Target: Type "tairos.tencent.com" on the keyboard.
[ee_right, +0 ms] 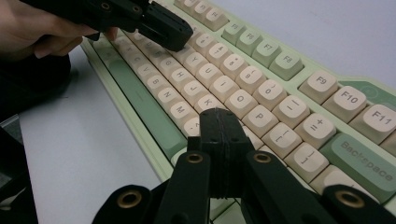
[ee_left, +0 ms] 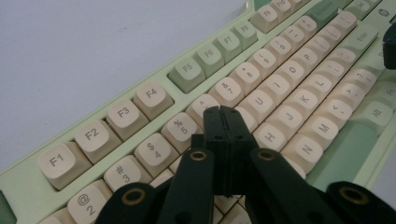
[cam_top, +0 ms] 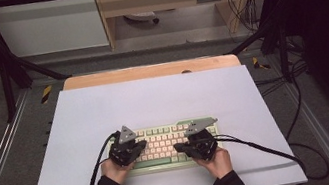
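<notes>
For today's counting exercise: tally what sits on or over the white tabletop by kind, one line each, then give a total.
Keyboards: 1, the green keyboard
Grippers: 2, the left gripper and the right gripper, both with jaws closed
Total: 3

The keyboard lies on the sheet near its front edge, midway across; my left gripper and right gripper sit over its two ends.

The high view is looking forward and down from above the person's side, well back from the white table. Both gripper views are riding close, probably just above the keys, sharing the middle rows of the keyboard
</notes>
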A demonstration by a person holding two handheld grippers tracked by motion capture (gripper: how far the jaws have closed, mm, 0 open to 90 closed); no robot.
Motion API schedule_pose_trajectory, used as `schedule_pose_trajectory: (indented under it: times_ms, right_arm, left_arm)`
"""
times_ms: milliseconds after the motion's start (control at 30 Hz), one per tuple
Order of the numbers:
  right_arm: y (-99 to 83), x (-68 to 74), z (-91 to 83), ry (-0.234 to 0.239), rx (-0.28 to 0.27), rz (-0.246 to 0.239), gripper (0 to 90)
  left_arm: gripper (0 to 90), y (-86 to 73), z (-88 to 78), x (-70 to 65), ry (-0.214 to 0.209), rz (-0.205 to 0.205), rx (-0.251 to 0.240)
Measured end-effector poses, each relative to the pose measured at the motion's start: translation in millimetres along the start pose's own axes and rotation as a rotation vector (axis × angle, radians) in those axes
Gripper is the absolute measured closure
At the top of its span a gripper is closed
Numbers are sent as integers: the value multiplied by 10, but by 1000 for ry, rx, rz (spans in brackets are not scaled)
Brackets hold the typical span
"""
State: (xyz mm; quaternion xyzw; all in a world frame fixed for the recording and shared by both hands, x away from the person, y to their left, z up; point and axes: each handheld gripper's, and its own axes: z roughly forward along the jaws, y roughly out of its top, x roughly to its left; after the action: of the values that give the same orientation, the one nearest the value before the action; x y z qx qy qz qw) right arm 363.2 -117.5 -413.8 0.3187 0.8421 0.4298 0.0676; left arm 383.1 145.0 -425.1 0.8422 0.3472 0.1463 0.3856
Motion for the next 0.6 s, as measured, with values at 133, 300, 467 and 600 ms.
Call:
schedule_pose_trajectory:
  times_ms: [133,300,467,600]
  right_arm:
    - [1,-2,-1,0,0,-1,900]
    - [1,-2,-2,-1,-1,-1,900]
    - [6,-3,-7,0,-2,-1,900]
    - [14,-7,-16,0,-9,-4,900]
  left_arm:
    - [900,-2,14,-13,5,7,1]
    - [900,-10,31,-20,7,12,10]
    - [900,5,-29,-18,-5,8,-9]
    - [899,6,-109,-3,-14,8,-25]
